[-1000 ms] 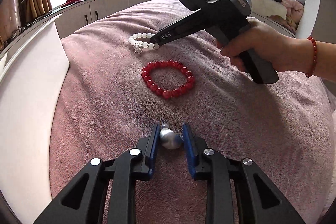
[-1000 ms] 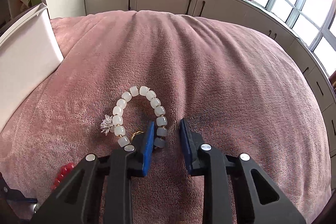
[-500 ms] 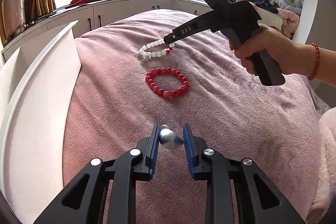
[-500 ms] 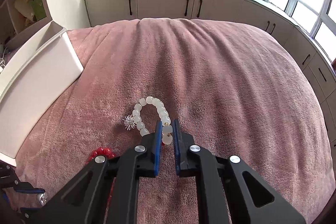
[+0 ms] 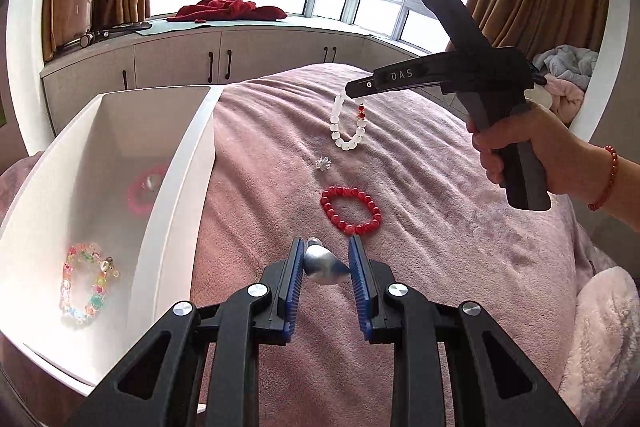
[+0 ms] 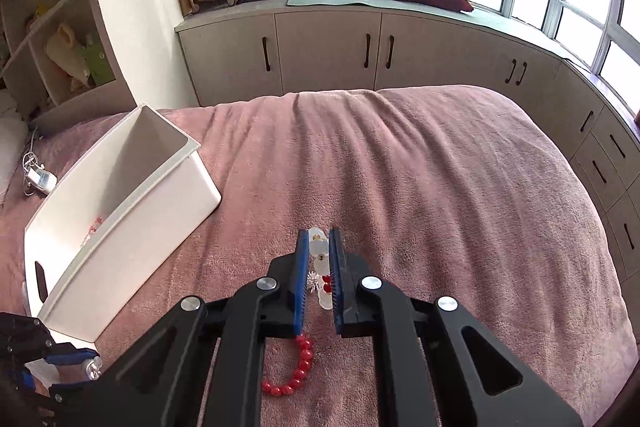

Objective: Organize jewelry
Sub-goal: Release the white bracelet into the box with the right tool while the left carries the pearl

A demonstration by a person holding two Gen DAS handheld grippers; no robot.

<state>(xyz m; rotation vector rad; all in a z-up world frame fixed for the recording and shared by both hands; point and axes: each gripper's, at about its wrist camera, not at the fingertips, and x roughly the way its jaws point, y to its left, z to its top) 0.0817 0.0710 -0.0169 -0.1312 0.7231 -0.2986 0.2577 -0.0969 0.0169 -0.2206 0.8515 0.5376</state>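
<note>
My right gripper [image 6: 319,245] is shut on a white bead bracelet [image 6: 321,255] and holds it in the air above the pink blanket; in the left wrist view the bracelet [image 5: 347,125] hangs from that gripper [image 5: 352,91], a silver tassel charm [image 5: 323,163] dangling below. A red bead bracelet [image 5: 350,204] lies flat on the blanket, also showing in the right wrist view [image 6: 294,371]. My left gripper [image 5: 323,259] is shut on a silver drop-shaped piece [image 5: 323,265], low over the blanket.
A white storage bin [image 5: 176,179] stands at the left on the bed, with a colourful bead bracelet [image 5: 82,283] and a pink bracelet [image 5: 142,189] inside. It also shows in the right wrist view [image 6: 132,203]. Cabinets and windows lie beyond the bed.
My right gripper closed on the white bracelet and lifted it off the blanket. My left gripper rose and pulled back with the silver piece, bringing the bin's inside into view.
</note>
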